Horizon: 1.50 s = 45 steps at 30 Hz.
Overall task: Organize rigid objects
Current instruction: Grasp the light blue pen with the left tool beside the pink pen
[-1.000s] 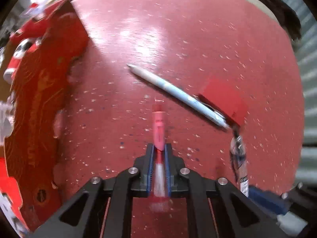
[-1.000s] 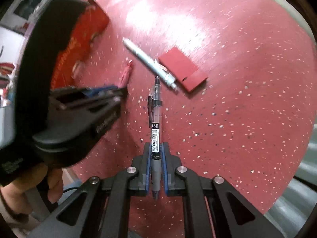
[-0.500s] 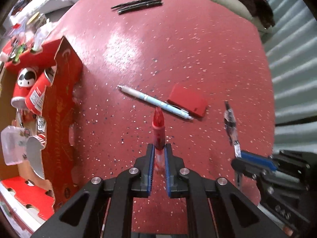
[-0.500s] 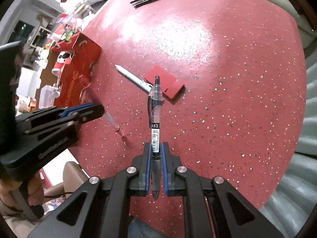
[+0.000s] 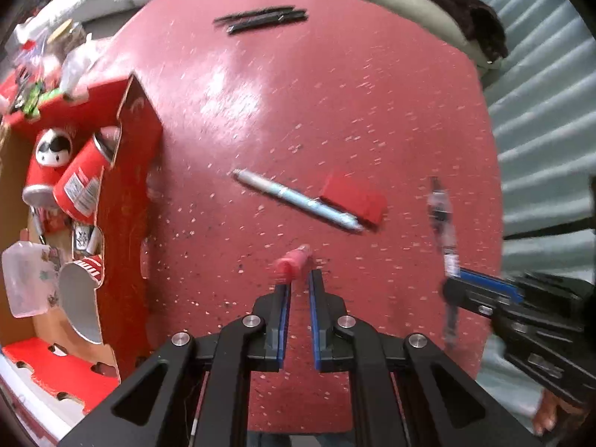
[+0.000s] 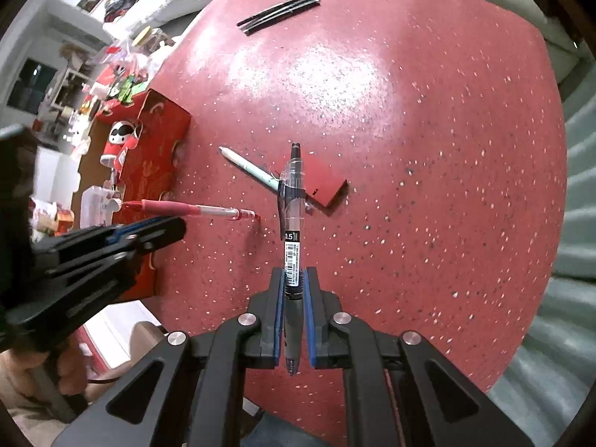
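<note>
Holding a black pen (image 6: 291, 223) clamped lengthwise, apparently ready for placing, the right gripper (image 6: 292, 290) hovers over the table (image 6: 428, 149) while the left gripper (image 5: 298, 290), jaws apart, appears to let a red pen (image 6: 193, 208) go.

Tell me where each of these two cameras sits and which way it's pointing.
Left wrist: rides the left gripper, facing down onto the red table; fingers apart, red pen blurred at their tips; right gripper at right.
Right wrist: rides the right gripper, facing the same table; shut on the black gel pen; left gripper at left.
Shared: light blue pen, red card, red box.
</note>
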### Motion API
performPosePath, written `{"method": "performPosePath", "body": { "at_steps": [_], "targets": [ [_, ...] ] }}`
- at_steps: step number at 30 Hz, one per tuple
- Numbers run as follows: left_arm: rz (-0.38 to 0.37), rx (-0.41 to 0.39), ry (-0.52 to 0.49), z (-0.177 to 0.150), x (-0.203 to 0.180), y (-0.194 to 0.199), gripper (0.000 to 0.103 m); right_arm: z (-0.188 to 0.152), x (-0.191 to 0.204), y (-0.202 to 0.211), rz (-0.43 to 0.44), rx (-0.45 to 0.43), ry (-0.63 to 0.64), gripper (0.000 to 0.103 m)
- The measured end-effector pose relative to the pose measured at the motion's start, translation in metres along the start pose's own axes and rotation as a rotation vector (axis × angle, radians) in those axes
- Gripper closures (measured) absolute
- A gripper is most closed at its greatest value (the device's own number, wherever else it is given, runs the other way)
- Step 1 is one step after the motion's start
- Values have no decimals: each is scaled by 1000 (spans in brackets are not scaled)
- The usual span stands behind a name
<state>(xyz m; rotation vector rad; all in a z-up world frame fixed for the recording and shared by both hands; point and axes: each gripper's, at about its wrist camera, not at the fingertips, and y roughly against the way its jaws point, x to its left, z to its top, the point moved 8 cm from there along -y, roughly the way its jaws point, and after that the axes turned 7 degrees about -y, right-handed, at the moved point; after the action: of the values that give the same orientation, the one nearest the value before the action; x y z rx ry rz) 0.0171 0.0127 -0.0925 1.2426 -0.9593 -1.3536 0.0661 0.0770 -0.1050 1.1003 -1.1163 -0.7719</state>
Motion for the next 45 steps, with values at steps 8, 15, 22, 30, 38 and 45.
{"method": "performPosePath", "body": {
  "at_steps": [8, 15, 22, 30, 38, 45],
  "targets": [
    [-96, 40, 176, -2, 15, -40, 92, -10, -12, 5, -14, 4, -32, 93],
    [-129, 98, 591, -11, 35, -66, 92, -14, -22, 6, -19, 13, -40, 93],
    [-84, 77, 864, -8, 40, -79, 90, -18, -36, 13, -39, 19, -16, 93],
    [-51, 62, 1024, -18, 43, -74, 90, -20, -52, 23, -47, 14, -24, 93],
    [-18, 90, 1029, -10, 33, -88, 40, -23, -51, 24, -41, 10, -21, 93],
    [2, 100, 987, -8, 23, -91, 45, -23, -56, 29, -51, 2, -28, 93]
  ]
}}
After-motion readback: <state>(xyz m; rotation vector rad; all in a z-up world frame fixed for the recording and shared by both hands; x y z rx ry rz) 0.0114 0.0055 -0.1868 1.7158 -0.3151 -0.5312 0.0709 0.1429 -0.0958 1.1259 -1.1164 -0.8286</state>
